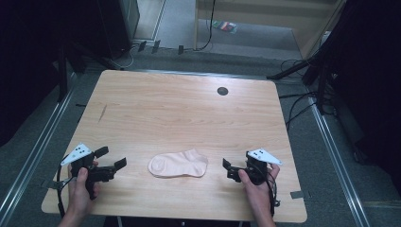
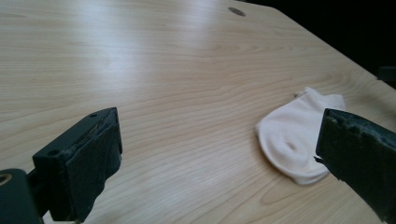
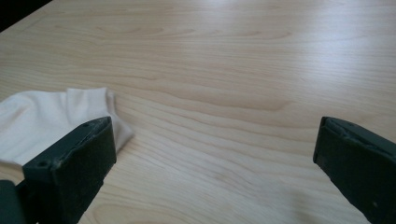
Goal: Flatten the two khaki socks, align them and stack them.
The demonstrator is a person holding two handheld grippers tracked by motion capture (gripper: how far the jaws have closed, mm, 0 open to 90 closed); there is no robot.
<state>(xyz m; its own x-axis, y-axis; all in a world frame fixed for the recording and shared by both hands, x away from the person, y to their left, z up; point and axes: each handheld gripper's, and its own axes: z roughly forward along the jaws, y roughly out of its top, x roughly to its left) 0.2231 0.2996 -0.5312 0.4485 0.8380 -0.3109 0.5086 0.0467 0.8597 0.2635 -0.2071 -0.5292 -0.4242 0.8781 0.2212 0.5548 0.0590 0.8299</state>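
Note:
A pale peach sock (image 1: 178, 164) lies folded flat on the wooden table (image 1: 179, 113), near its front edge. My left gripper (image 1: 111, 158) is to the sock's left, jaws wide apart with nothing between them. My right gripper (image 1: 231, 169) is to the sock's right, also open and empty. In the left gripper view the sock (image 2: 294, 140) lies ahead on the right, partly behind the right jaw, and the left gripper (image 2: 219, 158) spans bare wood. In the right gripper view the sock (image 3: 51, 123) sits at the left behind the left jaw of the right gripper (image 3: 215, 163).
A small dark round hole (image 1: 222, 91) marks the table's far side. Metal rails run along the floor on both sides, and cables lie on the floor beyond the table's right and far edges.

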